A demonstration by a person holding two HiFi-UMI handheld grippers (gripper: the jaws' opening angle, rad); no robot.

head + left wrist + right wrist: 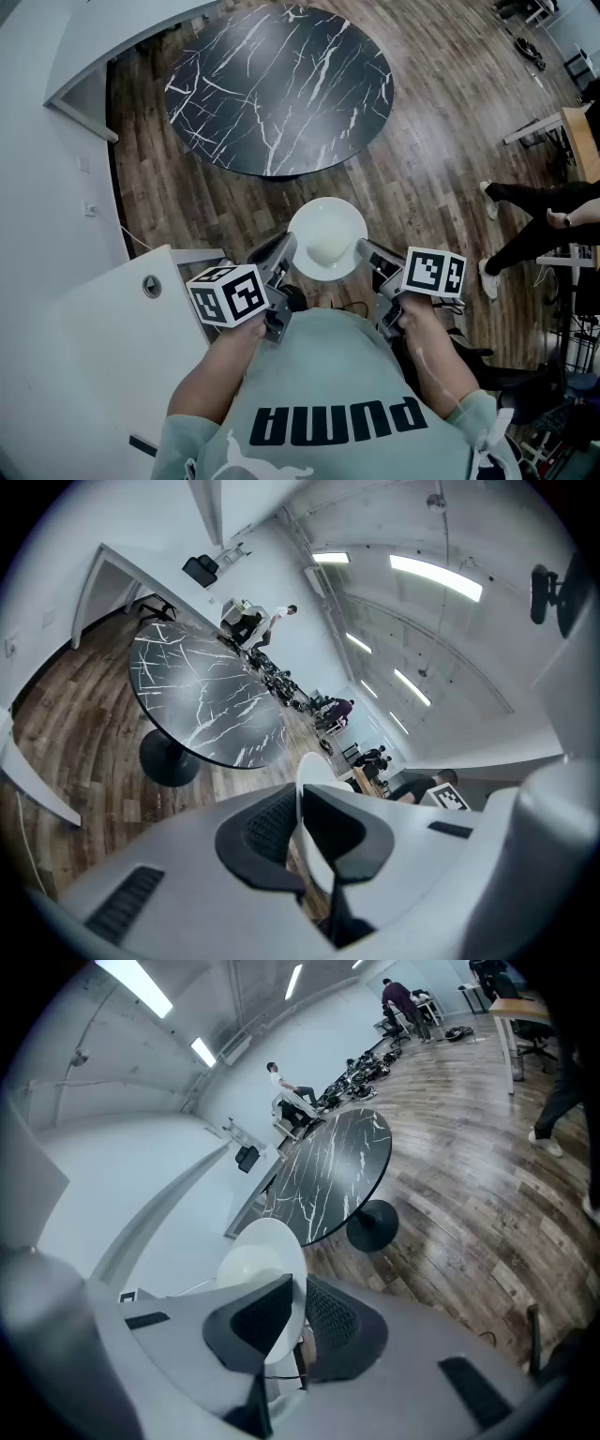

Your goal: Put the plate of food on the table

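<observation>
2 grippers share 1 load. Our left gripper [284, 251] has its jaws nearly together, pinching the left rim of the white plate [323, 220]. In the left gripper view that rim runs edge-on between the dark ribbed pads. Our right gripper [368, 253] clamps the opposite rim the same way, with 1 pad above the plate's face and 1 below it. Each gripper's marker cube sits just behind its jaws, close to our chest.

The plate hangs roughly level between the 2 grippers, just in front of our torso and over the wooden floor [441, 122]. It touches nothing but the jaws. On it lies 1 pale, rounded mound of food [328, 249], near the middle; we cannot tell what kind.

Ahead of the plate and clearly apart from it stands the round table [281, 89], its black top veined with white like marble. The gripper views show it on 1 central post with a round dark base. The plate is not yet on it.

To our left is a white cabinet [112, 328], just beside the left marker cube. Over to our right, 1 person's legs [525, 202] in dark trousers and white shoes stand on the floor.
</observation>
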